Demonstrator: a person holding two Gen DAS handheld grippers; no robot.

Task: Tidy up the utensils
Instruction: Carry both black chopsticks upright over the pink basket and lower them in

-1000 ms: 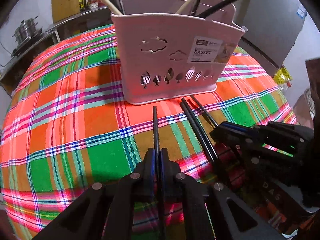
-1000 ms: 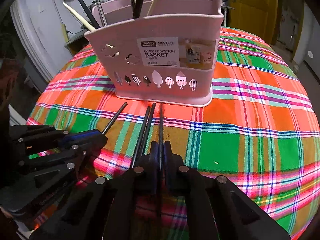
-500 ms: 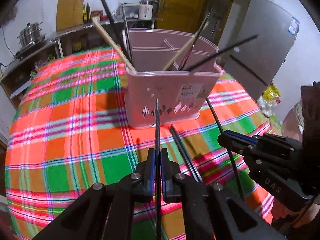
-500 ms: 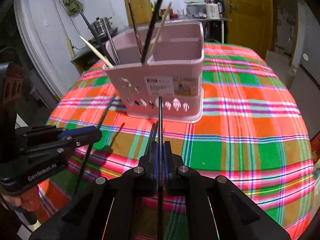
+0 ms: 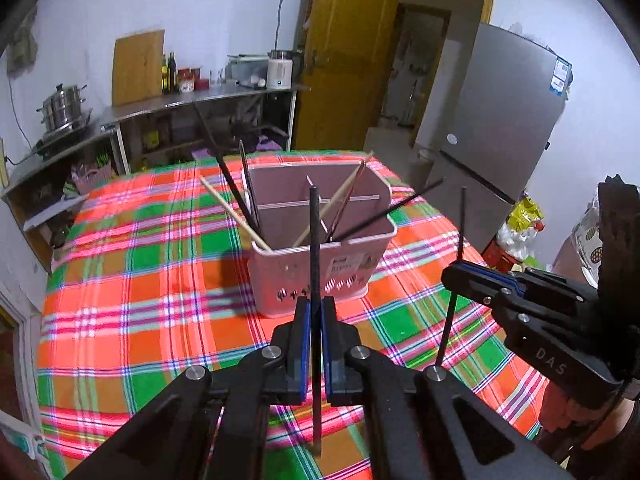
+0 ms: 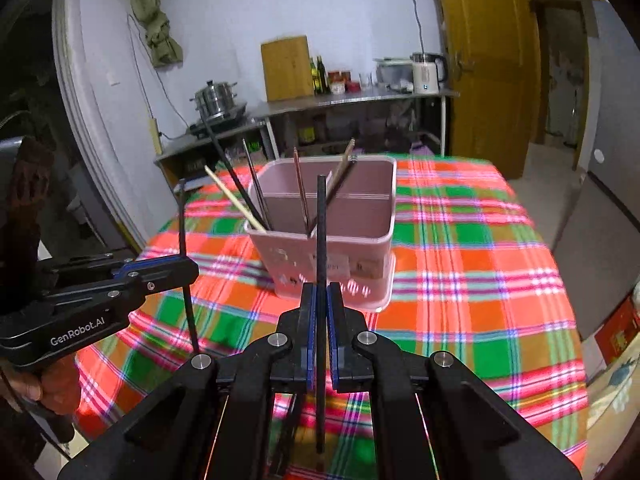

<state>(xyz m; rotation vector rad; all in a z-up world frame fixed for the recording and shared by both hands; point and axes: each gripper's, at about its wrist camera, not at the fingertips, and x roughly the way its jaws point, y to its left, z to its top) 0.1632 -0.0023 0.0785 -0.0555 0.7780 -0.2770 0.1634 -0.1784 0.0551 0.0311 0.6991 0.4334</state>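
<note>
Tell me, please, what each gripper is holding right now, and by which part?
Each holds one black chopstick, pinched partway along its shaft: the left gripper holds its chopstick upright, and the right gripper holds its own likewise.

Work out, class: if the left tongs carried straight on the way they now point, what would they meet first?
Probably the near wall of the pink basket, directly ahead of the left tongs and their black chopstick; depth is hard to judge.

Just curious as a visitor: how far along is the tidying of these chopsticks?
Several chopsticks already stand in the pink basket. The left claw and right claw each grip one black chopstick upright, above the tablecloth. Dropping both in remains.
</note>
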